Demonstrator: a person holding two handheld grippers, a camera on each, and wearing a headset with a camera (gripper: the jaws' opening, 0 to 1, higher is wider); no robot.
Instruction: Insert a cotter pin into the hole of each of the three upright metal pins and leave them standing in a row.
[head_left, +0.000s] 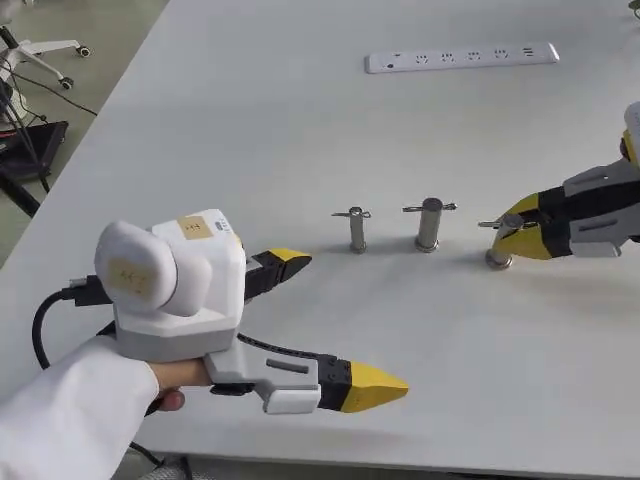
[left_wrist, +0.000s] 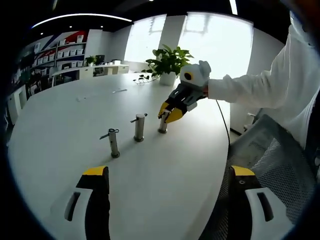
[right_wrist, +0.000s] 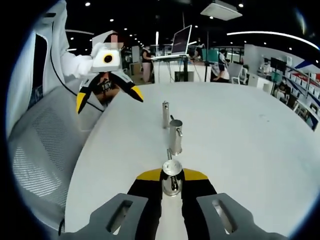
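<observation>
Three upright metal pins stand in a row on the white table (head_left: 250, 130): left pin (head_left: 357, 229), middle pin (head_left: 430, 223) and right pin (head_left: 499, 250). A cotter pin (head_left: 351, 213) crosses the top of the left pin, and another cotter pin (head_left: 430, 208) crosses the middle one. My right gripper (head_left: 522, 232) comes in from the right, its yellow tips closed on the right pin (right_wrist: 171, 176), which carries a cotter pin (head_left: 492, 224). My left gripper (head_left: 345, 320) hovers near the table's front edge, wide open with nothing between its jaws, well short of the row (left_wrist: 139, 127).
A white power strip (head_left: 462, 57) lies at the far side of the table. The table's front edge runs just below my left gripper. A mesh office chair (left_wrist: 270, 150) stands beside the table, and a potted plant (left_wrist: 170, 62) sits at its far end.
</observation>
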